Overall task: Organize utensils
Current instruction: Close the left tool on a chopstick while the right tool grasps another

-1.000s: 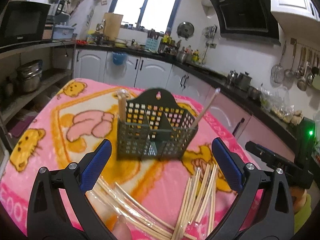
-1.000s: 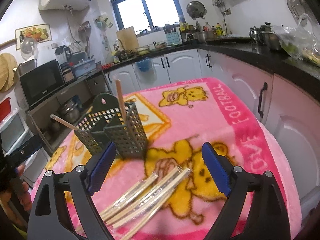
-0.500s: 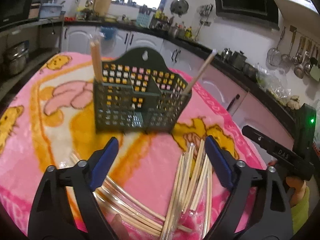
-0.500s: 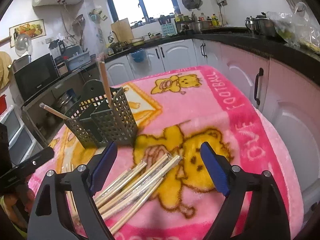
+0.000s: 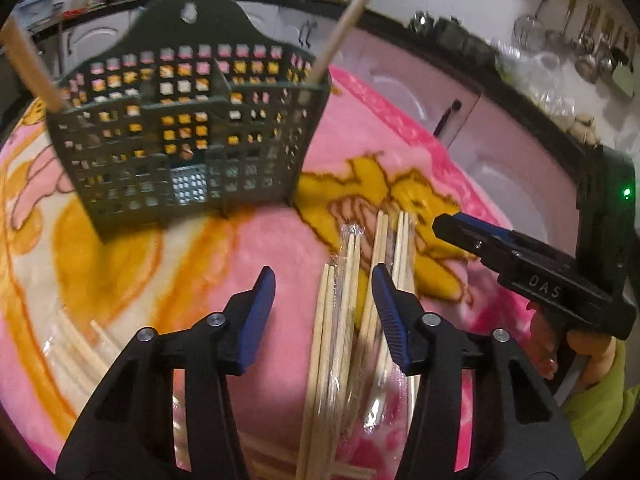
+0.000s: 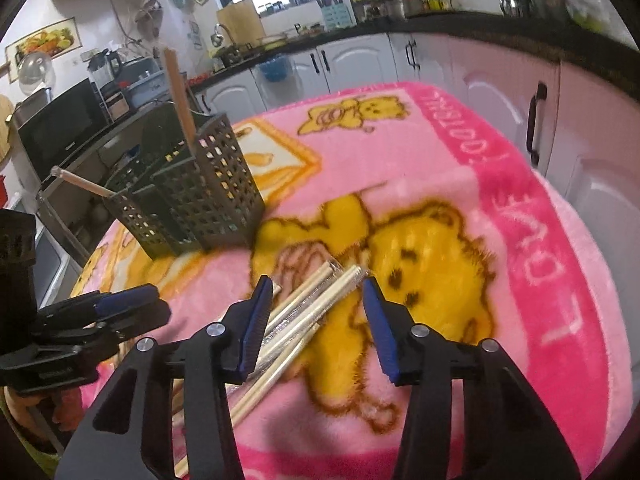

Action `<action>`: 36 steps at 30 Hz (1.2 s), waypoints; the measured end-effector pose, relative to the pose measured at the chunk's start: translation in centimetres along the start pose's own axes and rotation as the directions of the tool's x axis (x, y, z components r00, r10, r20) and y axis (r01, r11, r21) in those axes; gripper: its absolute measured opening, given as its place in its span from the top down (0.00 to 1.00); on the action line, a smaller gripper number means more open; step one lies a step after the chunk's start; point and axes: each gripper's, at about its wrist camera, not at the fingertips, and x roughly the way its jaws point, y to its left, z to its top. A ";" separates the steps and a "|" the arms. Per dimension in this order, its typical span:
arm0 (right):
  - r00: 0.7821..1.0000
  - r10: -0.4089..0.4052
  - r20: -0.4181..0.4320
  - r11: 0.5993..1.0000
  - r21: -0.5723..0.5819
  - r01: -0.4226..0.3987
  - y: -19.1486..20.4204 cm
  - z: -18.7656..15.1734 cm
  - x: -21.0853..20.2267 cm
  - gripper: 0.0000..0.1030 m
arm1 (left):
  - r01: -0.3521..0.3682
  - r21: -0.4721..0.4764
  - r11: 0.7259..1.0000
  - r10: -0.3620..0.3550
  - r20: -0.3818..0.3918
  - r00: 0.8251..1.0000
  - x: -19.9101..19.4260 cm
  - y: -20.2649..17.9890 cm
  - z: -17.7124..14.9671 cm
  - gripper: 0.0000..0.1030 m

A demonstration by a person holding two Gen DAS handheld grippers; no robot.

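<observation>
Kitchen desk under a pink bear blanket [image 6: 460, 152]: both claws come down over loose wrapped chopsticks.

Straight ahead of the left claw [image 5: 323, 286], the chopstick bundle [image 5: 340, 304] lies lengthwise between its half-open jaws, untouched; the dark slotted holder [image 5: 188, 136] stands beyond, to its left. Before the right claw [image 6: 318, 294], another bundle [image 6: 304, 312] runs diagonally through its gap, nearer the left pad. Either claw is equally near its own bundle. Compared with a second ago, both claws sit lower and closer, and their jaws have just been closing, with nothing gripped yet.
</observation>
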 end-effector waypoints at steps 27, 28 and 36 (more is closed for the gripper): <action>0.993 0.073 -0.090 0.976 0.211 -0.053 -3.6 1.6 5.1 0.87 | 0.096 -0.061 0.994 -0.105 -0.172 0.979 7.0 1.2 2.5 0.84; 0.993 0.075 -0.086 0.976 0.210 -0.055 -3.6 1.7 5.0 0.87 | 0.103 -0.069 0.992 -0.113 -0.173 0.978 7.1 1.3 2.5 0.85; 0.997 0.061 -0.041 0.984 0.171 -0.053 -2.7 2.1 3.5 0.89 | 0.111 -0.105 0.988 -0.126 -0.150 0.981 6.2 2.3 2.6 0.93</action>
